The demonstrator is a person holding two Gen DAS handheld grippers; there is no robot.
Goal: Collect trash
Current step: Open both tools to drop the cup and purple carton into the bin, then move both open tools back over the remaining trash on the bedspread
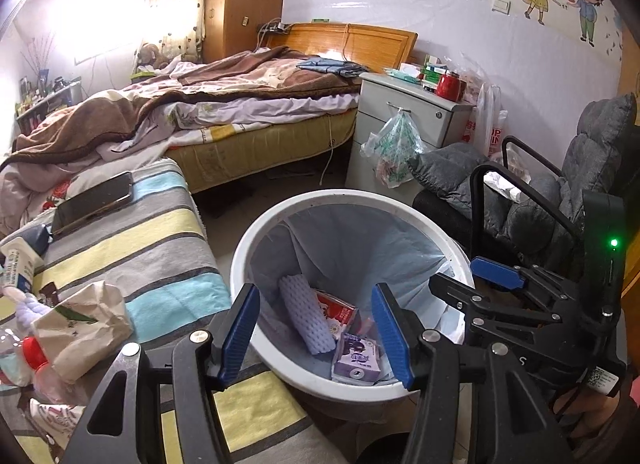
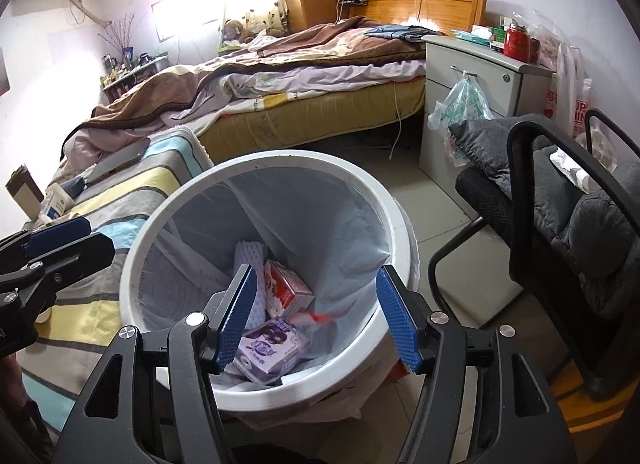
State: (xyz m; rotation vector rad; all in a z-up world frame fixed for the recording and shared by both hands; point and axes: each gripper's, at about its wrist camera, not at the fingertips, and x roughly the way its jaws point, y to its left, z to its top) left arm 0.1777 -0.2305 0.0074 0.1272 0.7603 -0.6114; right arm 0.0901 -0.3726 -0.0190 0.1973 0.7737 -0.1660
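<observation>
A white trash bin [image 1: 256, 232] with a pale blue liner stands on the floor beside a striped bench. In it lie a purple carton [image 1: 356, 360], a red-and-white carton [image 1: 336, 314] and a lilac foam sheet [image 1: 304, 316]. My left gripper [image 1: 316, 338] is open and empty over the bin's near rim. My right gripper [image 2: 316, 318] is open and empty above the bin [image 2: 400, 199], over the purple carton [image 2: 268, 348] and red carton [image 2: 286, 288]. On the bench lie a crumpled paper bag [image 1: 84, 328], a red-capped plastic bottle [image 1: 34, 352] and a white tube [image 1: 18, 264].
The striped bench [image 1: 152, 248] also carries a phone [image 1: 92, 201]. A black chair with grey cushion [image 2: 568, 199] stands right of the bin. A grey nightstand [image 1: 404, 123] with a hanging plastic bag [image 1: 394, 149] and an unmade bed [image 1: 224, 103] lie beyond.
</observation>
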